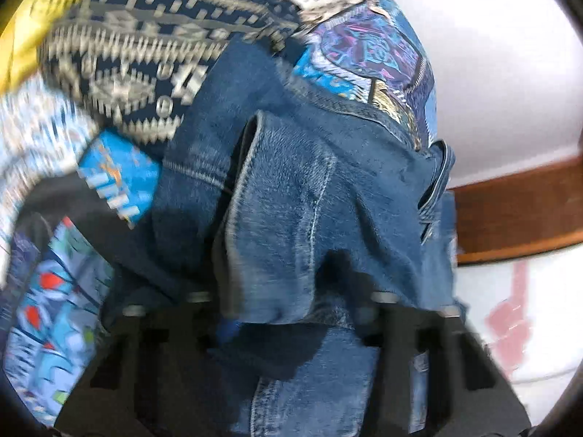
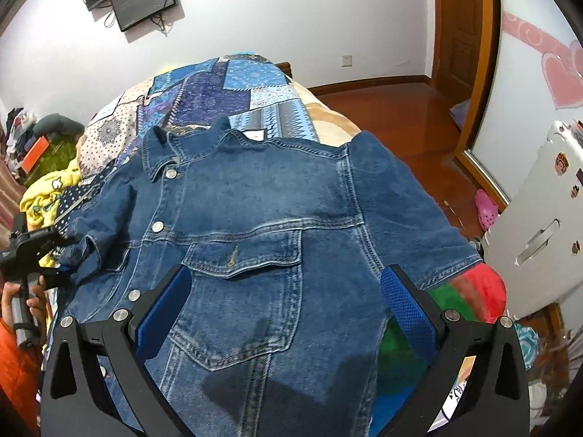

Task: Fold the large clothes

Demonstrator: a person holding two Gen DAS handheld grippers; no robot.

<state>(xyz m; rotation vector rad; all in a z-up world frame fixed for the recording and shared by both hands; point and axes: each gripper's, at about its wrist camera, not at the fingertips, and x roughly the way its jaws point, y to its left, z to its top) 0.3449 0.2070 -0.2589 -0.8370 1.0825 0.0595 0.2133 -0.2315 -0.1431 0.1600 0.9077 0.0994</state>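
A blue denim jacket [image 2: 262, 218] lies front up on the bed, collar at the far end, with metal buttons and a flap chest pocket. My right gripper [image 2: 288, 284] is open above the jacket's chest, its blue pads spread wide to either side of the pocket. My left gripper [image 2: 54, 255] shows at the left in the right wrist view, shut on the jacket's sleeve cuff [image 2: 85, 255]. In the left wrist view the bunched denim sleeve [image 1: 309, 225] drapes over my left gripper [image 1: 291, 313] and hides its fingers.
A patchwork blue quilt [image 2: 218, 87] covers the bed. A yellow cloth [image 2: 47, 189] lies at the left. A red and green blanket [image 2: 470, 291] lies under the jacket's right side. A white cabinet [image 2: 539, 218] stands right, over a wooden floor [image 2: 400, 109].
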